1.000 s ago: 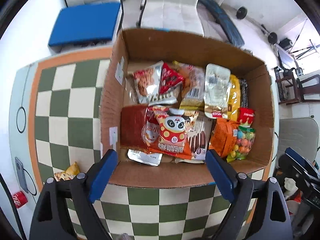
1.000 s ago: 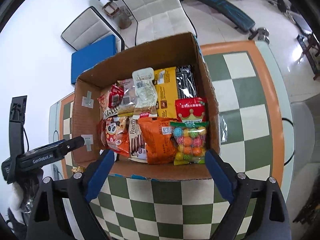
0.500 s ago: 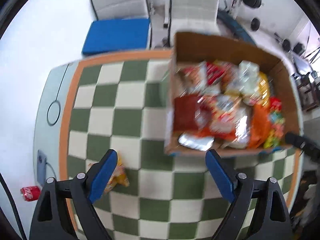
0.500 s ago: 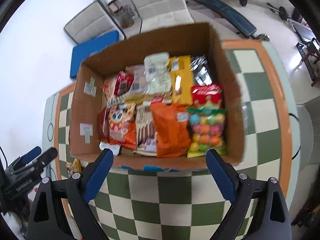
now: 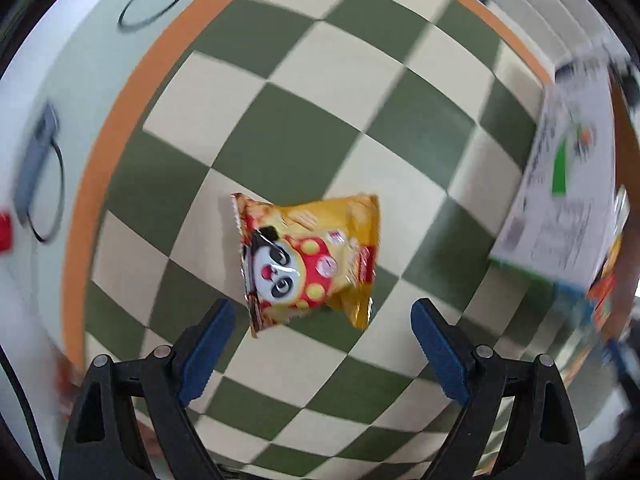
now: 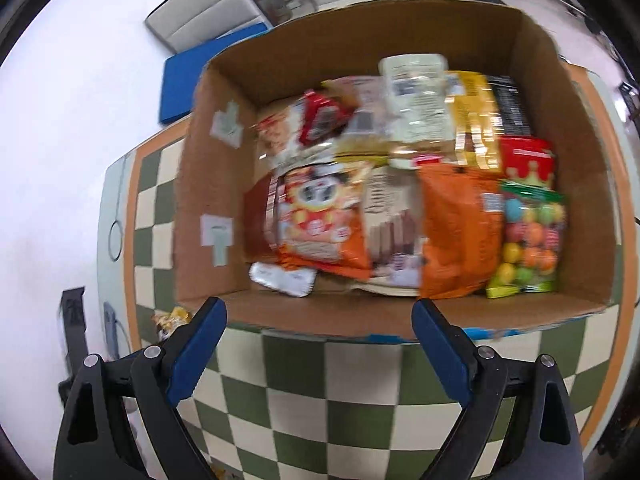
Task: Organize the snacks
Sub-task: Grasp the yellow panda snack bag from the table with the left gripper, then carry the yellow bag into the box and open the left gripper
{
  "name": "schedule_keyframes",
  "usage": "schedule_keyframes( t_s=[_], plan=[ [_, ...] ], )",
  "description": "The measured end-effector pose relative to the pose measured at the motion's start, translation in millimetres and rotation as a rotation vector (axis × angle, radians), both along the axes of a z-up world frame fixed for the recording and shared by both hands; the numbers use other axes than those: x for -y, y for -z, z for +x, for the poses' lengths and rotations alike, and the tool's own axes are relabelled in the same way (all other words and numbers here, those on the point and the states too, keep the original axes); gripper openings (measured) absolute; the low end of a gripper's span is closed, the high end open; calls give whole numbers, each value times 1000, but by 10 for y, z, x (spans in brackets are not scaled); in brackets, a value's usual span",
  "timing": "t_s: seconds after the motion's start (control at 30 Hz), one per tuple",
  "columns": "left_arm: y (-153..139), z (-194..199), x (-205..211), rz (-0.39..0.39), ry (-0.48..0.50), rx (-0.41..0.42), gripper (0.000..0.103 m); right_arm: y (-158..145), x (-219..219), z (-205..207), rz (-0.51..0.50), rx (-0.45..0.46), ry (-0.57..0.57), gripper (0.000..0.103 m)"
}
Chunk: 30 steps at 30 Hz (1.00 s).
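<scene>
A yellow panda snack bag [image 5: 310, 258] lies alone on the green-and-cream checkered table [image 5: 304, 140]. My left gripper [image 5: 322, 344] is open and empty, just in front of the bag, apart from it. The cardboard box [image 6: 208, 208] holds several snack packets: an orange panda bag [image 6: 320, 220], an orange packet [image 6: 460, 228] and a bag of coloured candy balls [image 6: 530, 240]. My right gripper [image 6: 318, 346] is open and empty at the box's near wall. The yellow bag also shows small in the right wrist view [image 6: 172, 318], left of the box.
The box's printed outer side [image 5: 568, 196] is at the right of the left wrist view. The table's orange border [image 5: 116, 132] runs along the left. A red can [image 5: 5, 230] and a grey device [image 5: 38, 156] are beyond it. Chairs [image 6: 208, 12] stand behind the box.
My left gripper swung left, away from the box, and dropped close to the yellow panda bag. My right gripper moved nearer to the box's front. Both stayed open.
</scene>
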<state>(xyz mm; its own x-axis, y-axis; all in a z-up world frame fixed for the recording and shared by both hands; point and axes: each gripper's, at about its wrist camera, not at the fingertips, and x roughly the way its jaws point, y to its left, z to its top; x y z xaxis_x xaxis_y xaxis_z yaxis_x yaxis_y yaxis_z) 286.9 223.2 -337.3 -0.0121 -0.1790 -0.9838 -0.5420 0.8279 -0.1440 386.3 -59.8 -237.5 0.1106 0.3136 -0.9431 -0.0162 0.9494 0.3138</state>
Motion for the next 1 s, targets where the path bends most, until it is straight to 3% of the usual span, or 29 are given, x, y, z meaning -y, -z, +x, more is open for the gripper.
schedule_keyframes(
  t_s=[0.13, 0.37, 0.43, 0.47, 0.5, 0.63, 0.77, 1.0],
  plan=[
    [105, 89, -74, 12, -2, -4, 90, 67, -168, 13, -26, -12, -30, 96],
    [554, 182, 67, 3, 66, -118, 90, 141, -263, 87, -28, -35, -19, 96],
    [552, 136, 80, 29, 48, -95, 80, 134, -275, 100, -27, -36, -18, 96],
    [514, 125, 88, 47, 44, -77, 67, 130, -283, 103, -27, -35, -19, 96],
    [487, 107, 100, 54, 47, -66, 61, 129, -284, 108, -28, -36, -21, 96],
    [413, 65, 172, 44, 60, -43, 49, 143, -251, 115, -32, -38, -17, 96],
    [150, -32, 308, 62, 87, 13, 47, 159, -129, 107, -24, -46, 7, 96],
    [-866, 99, 995, 21, 223, 220, 47, 83, 162, 53, -17, -40, 13, 96]
  ],
)
